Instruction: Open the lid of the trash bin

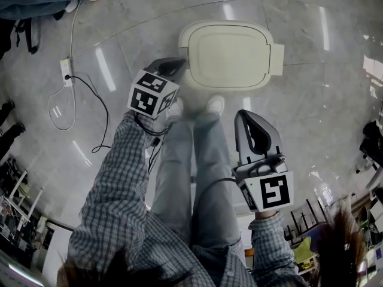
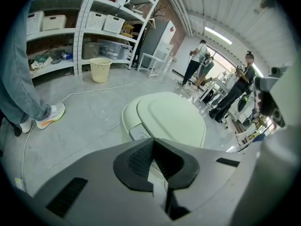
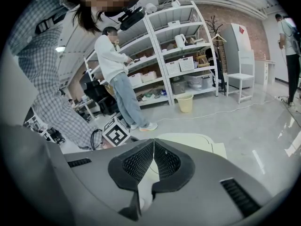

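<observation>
Since the trash bin (image 1: 230, 55) stands on the floor (image 1: 119, 17) just ahead of the person's shoes (image 1: 214, 105) with its lid (image 1: 230, 52) fully down, it all comes down to where you grab it. The lid looks like smooth cream moulded plastic, so I'd guess light, stiff and a bit slippery, nothing fragile. In the head view a tab (image 1: 276, 58) sticks out on the right side, which I reckon is the hinge, so the place to lift would be the opposite edge, right where the left gripper (image 1: 178, 63) is hovering. Trouble is the lid sits pretty flush in the rim (image 1: 187, 37), so there's not much lip to pinch. Hooking a tip under the edge seems more likely to work than a squeeze. The left gripper view also shows a small panel (image 2: 138, 133) on the near side of the bin. It could be a push latch, can't tell. As for the fingers (image 2: 136, 161), the left pair is closed tip to tip with nothing in between, close to the bin but I can't say touching. The right gripper (image 1: 248, 117) hangs back over the person's leg, well apart from the bin, its fingers (image 3: 136, 164) pressed together and empty too.
</observation>
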